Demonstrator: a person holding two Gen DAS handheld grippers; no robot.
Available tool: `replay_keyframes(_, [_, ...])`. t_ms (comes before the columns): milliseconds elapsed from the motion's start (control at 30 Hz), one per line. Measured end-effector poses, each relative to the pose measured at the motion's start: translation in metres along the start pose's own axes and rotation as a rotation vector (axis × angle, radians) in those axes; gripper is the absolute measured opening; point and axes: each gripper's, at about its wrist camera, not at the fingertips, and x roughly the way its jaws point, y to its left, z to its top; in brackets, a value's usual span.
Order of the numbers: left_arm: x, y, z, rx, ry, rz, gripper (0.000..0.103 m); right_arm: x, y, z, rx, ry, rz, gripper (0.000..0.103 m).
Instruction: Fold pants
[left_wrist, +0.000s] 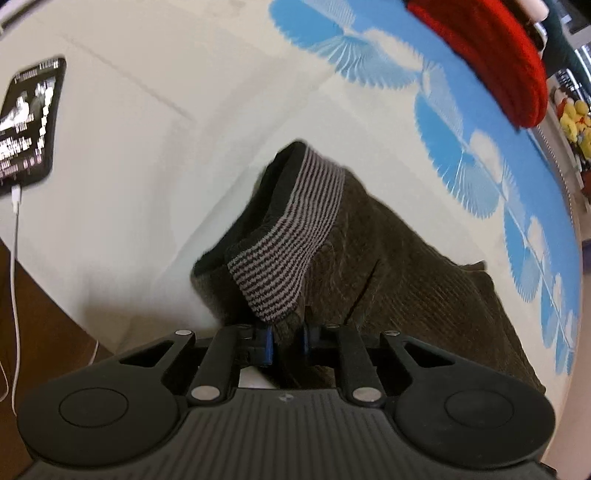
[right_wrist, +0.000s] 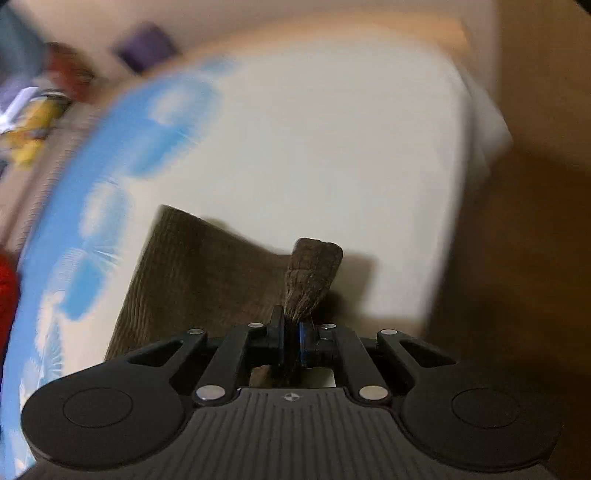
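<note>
Dark brown ribbed pants (left_wrist: 399, 266) with a grey-and-black striped waistband (left_wrist: 295, 236) lie on a pale bed sheet (left_wrist: 147, 155). My left gripper (left_wrist: 288, 341) is shut on the pants at the waistband end, which bunches up in front of it. In the right wrist view, my right gripper (right_wrist: 291, 339) is shut on a fold of the same brown pants (right_wrist: 314, 280), which sticks up between the fingers; the rest of the fabric (right_wrist: 192, 277) spreads to the left on the sheet. This view is blurred.
A phone (left_wrist: 31, 122) with a lit screen and a white cable (left_wrist: 15, 258) lies at the bed's left edge. A red knit garment (left_wrist: 495, 55) lies at the far right on the blue-patterned sheet (left_wrist: 461, 155). Brown floor (right_wrist: 517, 240) lies beyond the bed's edge.
</note>
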Motion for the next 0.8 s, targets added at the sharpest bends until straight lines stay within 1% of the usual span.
replay_keyframes(133, [-0.002,0.0,-0.002,0.015,-0.014,0.0,0.016,-0.009,0.015,0.0,-0.081,-0.046,0.035,0.007])
replay_keyframes(167, [-0.001,0.0,-0.002,0.021,-0.011,0.01,0.016,-0.009,0.016,-0.001,-0.098,-0.047,0.016,0.007])
replay_keyframes(233, [0.003,0.0,-0.004,0.035,0.012,0.041,0.016,-0.007,0.008,0.001,-0.087,-0.02,-0.032,0.007])
replay_keyframes(267, [0.006,-0.001,-0.004,0.042,0.021,0.051,0.021,-0.001,0.008,0.002,-0.093,0.001,-0.069,0.007])
replay_keyframes(300, [0.006,0.0,-0.004,0.048,0.029,0.059,0.023,0.0,0.009,0.001,-0.098,0.011,-0.098,0.012])
replay_keyframes(333, [0.005,0.001,-0.004,0.05,0.034,0.061,0.029,-0.001,0.01,0.0,-0.097,0.003,-0.122,0.022])
replay_keyframes(367, [0.003,0.0,-0.003,0.062,0.026,0.074,0.042,-0.007,0.011,0.0,-0.101,-0.023,-0.148,0.025])
replay_keyframes(400, [-0.003,-0.001,-0.004,0.092,-0.007,0.12,0.046,-0.014,0.014,0.0,-0.113,-0.061,-0.161,0.03])
replay_keyframes(433, [-0.011,-0.003,-0.005,0.118,-0.057,0.161,0.05,-0.025,0.018,-0.001,-0.134,-0.116,-0.16,0.032])
replay_keyframes(467, [-0.021,-0.005,-0.005,0.137,-0.12,0.176,0.05,-0.037,0.025,-0.002,-0.175,-0.175,-0.142,0.033])
replay_keyframes(500, [-0.031,-0.008,-0.006,0.152,-0.186,0.185,0.05,-0.044,0.031,-0.004,-0.218,-0.215,-0.118,0.033])
replay_keyframes(533, [-0.043,-0.013,-0.008,0.185,-0.272,0.194,0.048,-0.052,0.039,-0.006,-0.276,-0.254,-0.075,0.036])
replay_keyframes(567, [-0.051,-0.021,-0.01,0.228,-0.333,0.186,0.048,-0.059,0.05,-0.012,-0.347,-0.286,-0.015,0.037])
replay_keyframes(600, [-0.056,-0.028,-0.013,0.28,-0.374,0.153,0.048,-0.063,0.06,-0.018,-0.41,-0.296,0.043,0.039])
replay_keyframes(633, [-0.056,-0.035,-0.016,0.332,-0.377,0.106,0.044,-0.063,0.068,-0.024,-0.47,-0.284,0.099,0.043])
replay_keyframes(667, [-0.051,-0.043,-0.018,0.38,-0.353,0.068,0.035,-0.061,0.077,-0.032,-0.532,-0.253,0.156,0.045])
replay_keyframes(700, [-0.044,-0.052,-0.02,0.438,-0.329,0.055,0.032,-0.057,0.084,-0.04,-0.578,-0.205,0.203,0.046])
replay_keyframes(733, [-0.036,-0.061,-0.024,0.51,-0.314,0.073,0.032,-0.05,0.091,-0.048,-0.612,-0.135,0.245,0.046])
replay_keyframes(767, [-0.025,-0.068,-0.027,0.576,-0.283,0.12,0.032,-0.04,0.096,-0.056,-0.64,-0.04,0.274,0.047])
replay_keyframes(800, [-0.006,-0.069,-0.027,0.616,-0.203,0.201,0.032,-0.029,0.101,-0.062,-0.657,0.046,0.287,0.047])
